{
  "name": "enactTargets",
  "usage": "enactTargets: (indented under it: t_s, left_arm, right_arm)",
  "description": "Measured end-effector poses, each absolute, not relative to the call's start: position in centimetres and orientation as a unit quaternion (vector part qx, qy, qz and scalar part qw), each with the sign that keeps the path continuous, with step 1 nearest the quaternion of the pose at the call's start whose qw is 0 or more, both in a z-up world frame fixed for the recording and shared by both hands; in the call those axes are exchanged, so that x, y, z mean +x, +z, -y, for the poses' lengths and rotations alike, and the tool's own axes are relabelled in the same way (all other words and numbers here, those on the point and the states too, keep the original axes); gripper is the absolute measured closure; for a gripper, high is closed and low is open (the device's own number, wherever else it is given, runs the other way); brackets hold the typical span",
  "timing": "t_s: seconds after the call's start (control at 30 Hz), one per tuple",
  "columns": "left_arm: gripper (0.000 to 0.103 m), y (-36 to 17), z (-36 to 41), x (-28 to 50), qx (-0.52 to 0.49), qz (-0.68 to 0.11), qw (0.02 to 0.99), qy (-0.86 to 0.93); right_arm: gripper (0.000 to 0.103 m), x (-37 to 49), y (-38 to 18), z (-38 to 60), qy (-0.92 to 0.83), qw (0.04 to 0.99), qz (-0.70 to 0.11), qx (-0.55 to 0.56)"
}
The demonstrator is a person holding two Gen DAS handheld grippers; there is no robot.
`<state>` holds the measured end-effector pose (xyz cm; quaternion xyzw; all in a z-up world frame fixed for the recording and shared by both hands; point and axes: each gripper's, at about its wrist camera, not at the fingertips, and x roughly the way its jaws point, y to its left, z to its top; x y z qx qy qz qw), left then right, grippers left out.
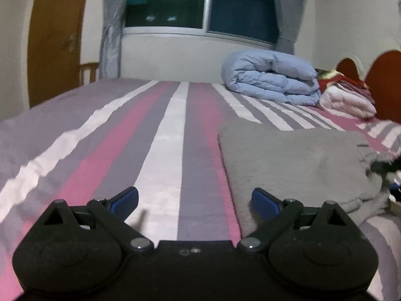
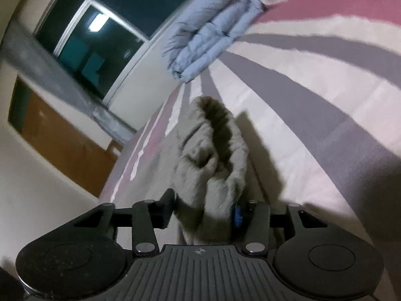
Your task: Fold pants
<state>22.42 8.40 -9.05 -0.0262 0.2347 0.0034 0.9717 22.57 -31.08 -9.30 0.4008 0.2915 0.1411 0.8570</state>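
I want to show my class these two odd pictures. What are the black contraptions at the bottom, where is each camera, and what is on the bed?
Each picture comes from a camera fixed on a hand-held two-finger gripper, looking forward along its fingers. In the left view, the left gripper is open and empty above the striped bedspread. Beside it lie grey pants, already folded flat. In the tilted right view, the right gripper has a bunched end of those pants between its fingers. A folded blue duvet lies further back.

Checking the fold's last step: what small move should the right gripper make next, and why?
Probably draw the right gripper back off the gray pants: their bunched edge sits between its partly open jaws, the rest lies folded on the bed, and the left gripper is empty.
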Motion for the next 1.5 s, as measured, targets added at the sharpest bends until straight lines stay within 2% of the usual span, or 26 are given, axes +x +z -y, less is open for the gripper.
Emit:
enactTargets:
  t_s: [0.43,0.83,1.03,1.2,1.23,1.27,1.33,1.37,1.43,1.5]
  left_arm:
    - [0.012,-8.5,-9.1,21.4,-0.045,-0.226,0.973,0.014]
    - [0.012,-8.8,-10.0,21.6,-0.063,-0.232,0.970,0.025]
    - [0.012,-7.9,-9.4,20.1,-0.025,-0.207,0.978,0.009]
    - [0.009,-7.8,-10.5,21.1,-0.076,-0.217,0.973,-0.030]
    - [0.010,-7.7,-10.6,22.1,-0.094,-0.230,0.967,-0.049]
    - [0.010,-7.5,-10.7,22.9,-0.107,-0.235,0.964,-0.063]
    - [0.018,-7.3,-10.6,25.6,-0.130,-0.260,0.951,-0.107]
    - [0.021,-7.5,-10.7,26.9,-0.141,-0.277,0.943,-0.123]
    - [0.039,-7.9,-11.0,29.7,-0.158,-0.315,0.925,-0.143]
    - [0.044,-8.5,-11.6,32.2,-0.174,-0.344,0.908,-0.164]
  right_arm:
    - [0.051,19.2,-7.9,30.5,0.141,0.869,-0.290,0.375]
    - [0.049,19.5,-7.8,30.4,0.141,0.870,-0.289,0.374]
    - [0.049,19.5,-8.1,30.8,0.145,0.868,-0.289,0.377]
    - [0.048,19.1,-7.6,32.0,0.136,0.867,-0.279,0.390]
    - [0.043,19.1,-7.5,32.7,0.130,0.868,-0.273,0.394]
    - [0.029,19.2,-7.4,33.4,0.121,0.869,-0.267,0.399]
    - [0.020,20.3,-7.4,34.8,0.113,0.865,-0.265,0.412]
    - [0.020,21.0,-7.5,35.2,0.120,0.860,-0.272,0.414]
    - [0.020,22.9,-7.9,35.6,0.143,0.848,-0.302,0.412]
    - [0.020,24.8,-8.6,35.9,0.160,0.836,-0.334,0.405]
